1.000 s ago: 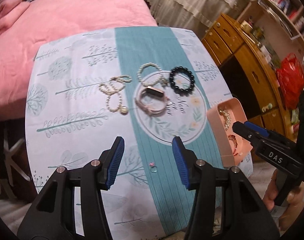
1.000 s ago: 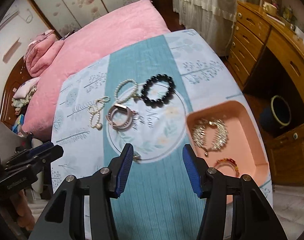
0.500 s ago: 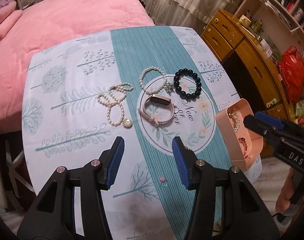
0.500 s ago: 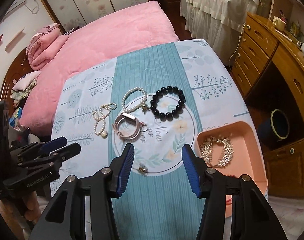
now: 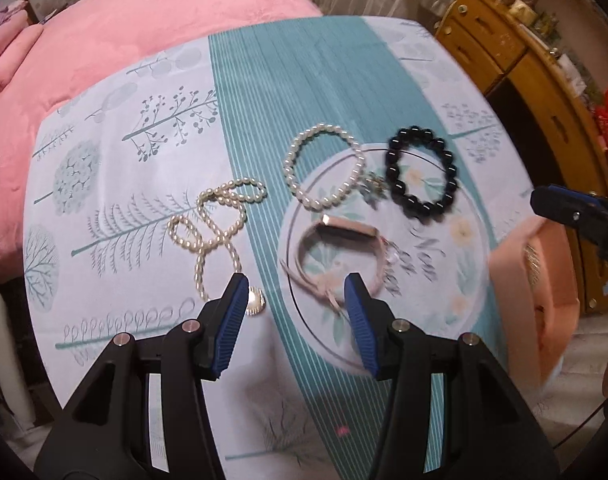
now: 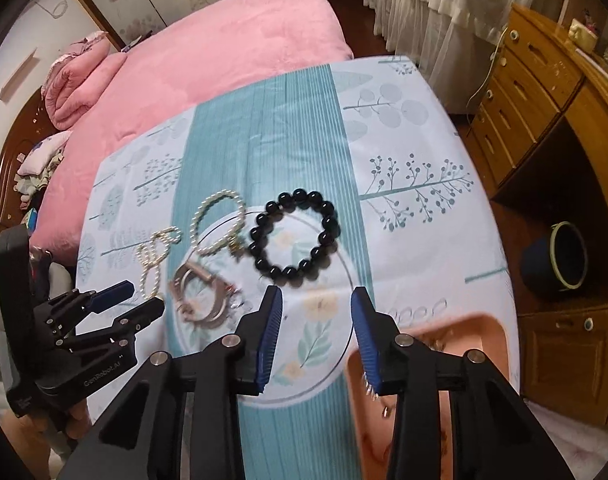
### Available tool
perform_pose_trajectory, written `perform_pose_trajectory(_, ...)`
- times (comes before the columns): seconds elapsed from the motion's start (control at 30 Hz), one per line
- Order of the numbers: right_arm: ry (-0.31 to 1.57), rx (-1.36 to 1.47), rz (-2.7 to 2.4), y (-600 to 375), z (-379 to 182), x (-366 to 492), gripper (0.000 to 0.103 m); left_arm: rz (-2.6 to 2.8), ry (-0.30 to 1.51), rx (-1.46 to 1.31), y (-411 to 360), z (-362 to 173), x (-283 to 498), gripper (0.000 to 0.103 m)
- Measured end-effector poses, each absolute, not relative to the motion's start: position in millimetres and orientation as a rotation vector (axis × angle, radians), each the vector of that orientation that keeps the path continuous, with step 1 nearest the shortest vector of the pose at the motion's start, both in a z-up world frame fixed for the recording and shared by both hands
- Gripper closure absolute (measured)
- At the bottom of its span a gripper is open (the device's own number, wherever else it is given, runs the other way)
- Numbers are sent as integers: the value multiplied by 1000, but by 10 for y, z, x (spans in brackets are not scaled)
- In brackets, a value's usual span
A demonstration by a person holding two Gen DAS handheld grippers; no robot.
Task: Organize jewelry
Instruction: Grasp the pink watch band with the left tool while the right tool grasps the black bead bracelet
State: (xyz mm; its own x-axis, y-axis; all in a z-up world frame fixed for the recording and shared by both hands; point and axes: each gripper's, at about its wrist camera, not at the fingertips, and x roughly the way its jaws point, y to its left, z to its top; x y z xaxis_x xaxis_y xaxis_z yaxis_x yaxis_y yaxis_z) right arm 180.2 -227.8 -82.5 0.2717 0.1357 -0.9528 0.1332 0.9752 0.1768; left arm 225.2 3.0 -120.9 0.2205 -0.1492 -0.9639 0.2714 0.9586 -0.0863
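From my left gripper's camera, my left gripper (image 5: 294, 300) hangs above the tablecloth (image 5: 264, 80) with its blue pads spread wide and nothing between them. Just past the left pad lies the pearl necklace (image 5: 214, 226), looped over itself, its round pendant (image 5: 256, 302) right beside that pad's tip. Ahead of the right pad sits the pink watch (image 5: 337, 254), inside the printed circle. Beyond it lie the pearl bracelet (image 5: 323, 172) and, to its right, the black bead bracelet (image 5: 421, 176), with a small charm between them. At the right edge stands the pink tray (image 5: 531, 280), blurred, something gold inside. My right gripper (image 5: 571, 212) pokes in above the tray; from here I cannot tell how its pads stand.

From my right gripper's camera, my right gripper (image 6: 315, 322) has its pads apart and empty, held over the cloth (image 6: 403, 140) just short of the black bead bracelet (image 6: 296, 236). The watch (image 6: 202, 294) lies to the left, the pearl bracelet (image 6: 218, 220) and necklace (image 6: 156, 260) behind it. The tray (image 6: 479, 330) sits low on the right, mostly hidden by my right finger. My left gripper (image 6: 138, 300) shows at far left, pads parted, near the necklace. A pink bed (image 6: 224, 40) lies beyond the table.
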Motion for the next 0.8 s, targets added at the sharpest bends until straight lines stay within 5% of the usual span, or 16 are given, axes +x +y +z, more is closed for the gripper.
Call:
perform_pose_trajectory(0.37, 1381, 306, 9, -2495, -1554, 2486, 70, -278, 1384, 178, -77, -1594, 2620, 57)
perform_pose_trajectory(0.8, 1416, 224, 24, -2358, -1867, 2726, 80, -285, 1383, 243, -262, -1686, 2689, 85)
